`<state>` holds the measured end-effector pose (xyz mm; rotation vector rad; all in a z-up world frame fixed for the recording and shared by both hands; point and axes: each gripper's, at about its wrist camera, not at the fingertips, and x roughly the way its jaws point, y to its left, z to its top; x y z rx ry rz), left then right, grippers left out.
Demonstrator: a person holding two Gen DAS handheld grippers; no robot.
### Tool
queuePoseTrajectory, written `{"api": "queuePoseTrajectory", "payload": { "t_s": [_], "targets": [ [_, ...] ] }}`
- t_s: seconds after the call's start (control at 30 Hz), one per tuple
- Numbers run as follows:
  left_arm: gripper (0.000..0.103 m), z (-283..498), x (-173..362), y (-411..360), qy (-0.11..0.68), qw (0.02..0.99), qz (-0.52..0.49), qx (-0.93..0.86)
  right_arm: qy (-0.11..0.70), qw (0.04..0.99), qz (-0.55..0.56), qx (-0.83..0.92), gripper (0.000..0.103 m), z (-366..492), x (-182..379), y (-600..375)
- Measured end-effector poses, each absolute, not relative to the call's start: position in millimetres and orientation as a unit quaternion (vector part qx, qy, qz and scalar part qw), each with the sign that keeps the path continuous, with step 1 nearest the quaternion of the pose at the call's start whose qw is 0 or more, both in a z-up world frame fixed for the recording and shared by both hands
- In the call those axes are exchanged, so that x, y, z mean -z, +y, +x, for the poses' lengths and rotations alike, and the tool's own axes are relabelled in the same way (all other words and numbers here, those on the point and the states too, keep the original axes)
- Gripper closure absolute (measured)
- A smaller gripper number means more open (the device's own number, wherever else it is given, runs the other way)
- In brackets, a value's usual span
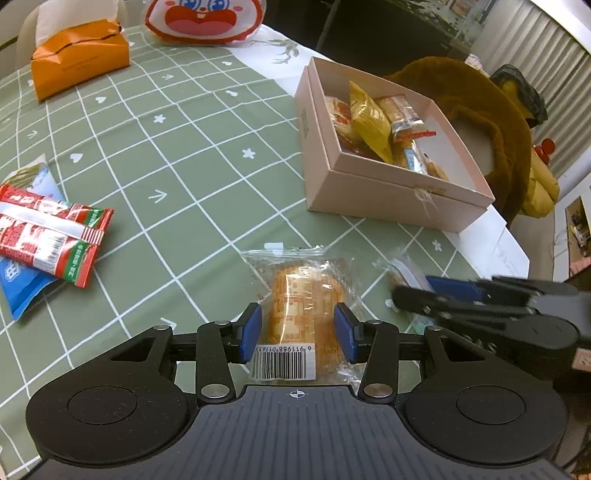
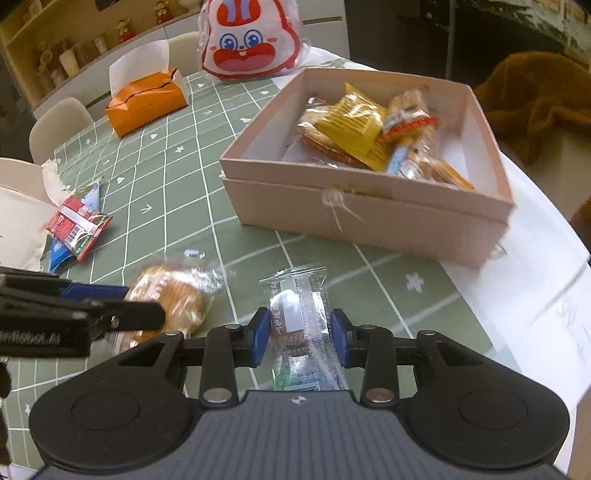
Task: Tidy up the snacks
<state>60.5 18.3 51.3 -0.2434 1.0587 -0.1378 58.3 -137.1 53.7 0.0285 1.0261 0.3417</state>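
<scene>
Two views: left wrist first, then right wrist.

Left wrist, left gripper (image 1: 298,332): its blue pads sit against both sides of a clear-wrapped golden cake (image 1: 303,314), which it grasps; a barcode label shows at the cake's near end.
Left wrist, cake's place: on the green checked tablecloth (image 1: 177,147), in front of the pink box (image 1: 388,199) and apart from it.
Left wrist, right gripper (image 1: 402,295): comes in from the right edge, blurred, its tip over a clear wrapper just beside the cake; from here its grip cannot be told.
Left wrist, box contents: a yellow packet (image 1: 369,122) and several red-and-clear wrapped snacks, piled toward the box's left side.
Left wrist, left side of table: a red-and-white packet (image 1: 51,236) lies on top of a blue packet (image 1: 22,284).
Left wrist, far end: an orange tissue box (image 1: 79,59) and a bag with a red cartoon rabbit face (image 1: 205,18).
Left wrist, beyond the box: a brown furry plush (image 1: 476,110) past the table edge.

Right wrist, right gripper (image 2: 299,336): clenched on a clear-wrapped snack bar (image 2: 299,325), with both blue pads against the wrapper's sides.
Right wrist, bar's place: lengthwise between the fingers, on the tablecloth, in front of the pink box and not touching it.
Right wrist, left gripper: enters from the left edge, its tip on the golden cake, which lies left of the bar.
Right wrist, box front: a knot of pale string (image 2: 334,199) hangs at the lid seam.
Right wrist, background: pale chairs (image 2: 61,118) stand behind the table.
</scene>
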Motion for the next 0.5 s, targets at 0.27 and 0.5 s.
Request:
{"api": "queuePoseTrajectory", "payload": {
  "t_s": [0.27,0.5],
  "targets": [
    [0.055,59,-52,3,0.508,0.851,-0.101,0.085,0.487,0.863,0.01,-0.135,0.068,31,-60,-159],
    [0.062,42,-67,-19,0.483,0.863,-0.098,0.108,0.474,0.872,0.031,-0.121,0.068,9,-76,-181]
  ]
}}
